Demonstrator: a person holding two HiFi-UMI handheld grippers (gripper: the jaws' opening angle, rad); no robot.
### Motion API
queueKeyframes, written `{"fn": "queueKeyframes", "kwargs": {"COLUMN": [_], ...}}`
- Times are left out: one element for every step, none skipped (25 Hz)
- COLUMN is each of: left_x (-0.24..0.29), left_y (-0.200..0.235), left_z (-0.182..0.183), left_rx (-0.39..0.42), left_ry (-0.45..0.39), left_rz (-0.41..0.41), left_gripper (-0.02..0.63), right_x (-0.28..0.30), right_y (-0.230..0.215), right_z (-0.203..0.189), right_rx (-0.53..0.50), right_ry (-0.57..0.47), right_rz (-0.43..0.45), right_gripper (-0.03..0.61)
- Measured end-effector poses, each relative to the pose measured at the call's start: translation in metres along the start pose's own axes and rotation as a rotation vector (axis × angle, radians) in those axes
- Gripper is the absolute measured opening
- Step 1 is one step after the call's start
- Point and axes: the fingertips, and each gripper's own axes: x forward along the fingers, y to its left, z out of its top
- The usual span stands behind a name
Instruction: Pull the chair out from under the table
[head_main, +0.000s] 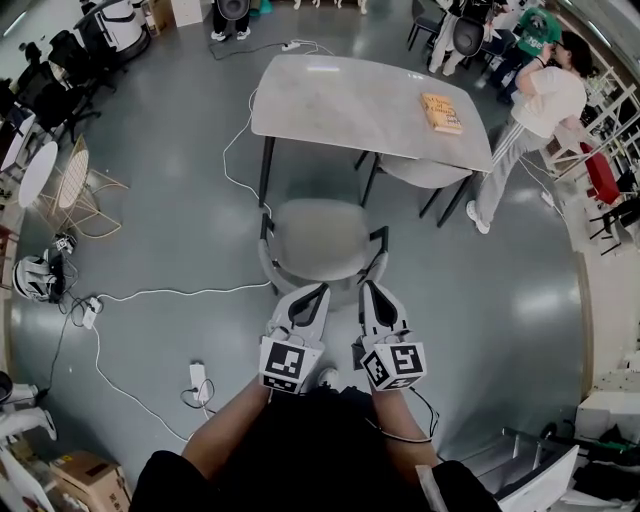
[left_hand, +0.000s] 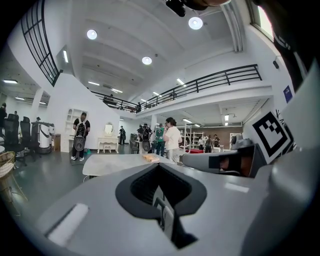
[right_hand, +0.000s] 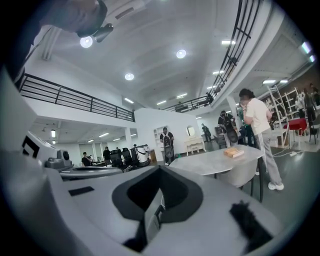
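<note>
The chair (head_main: 320, 238) stands clear of the table (head_main: 340, 100), on its near side. The left gripper (head_main: 316, 291) and right gripper (head_main: 367, 288) sit side by side with their tips at the chair's near rim. Both pairs of jaws are closed together, with nothing seen between them. A book (head_main: 441, 112) lies on the table's far right.

Chair (head_main: 318, 240) seat matt, perhaps cloth; table (head_main: 340, 100) smooth; floor (head_main: 170, 200) glossy.
</note>
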Motion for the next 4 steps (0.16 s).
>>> {"fn": "queueKeyframes", "kwargs": {"left_x": [0.0002,0.0007,0.0014,0.0022], "left_y": [-0.0001,-0.0002,-0.0001,0.0000], "left_z": [-0.0008,-0.0017,-0.0027,-0.0037], "left_rx": [0.000,-0.001,-0.002,-0.004], "left_ry": [0.002,0.005,0.008,0.010], "left_rz": [-0.002,-0.004,-0.005,-0.006], "left_gripper": [0.008,0.008,0.008,0.008], "right_x": [0.0004,0.0010,0.0015,0.0021], "right_y": [0.0002,0.0002,-0.0001,-0.0005], "right_z": [-0.0004,-0.0009,-0.0014,-0.0019], "right_rx": [-0.001,-0.001,0.000,0.000], "right_ry": [0.002,0.003,0.004,0.006], "right_rz": [0.001,0.001,0.001,0.001], "right_gripper": [0.014,0.014,0.014,0.014]}}
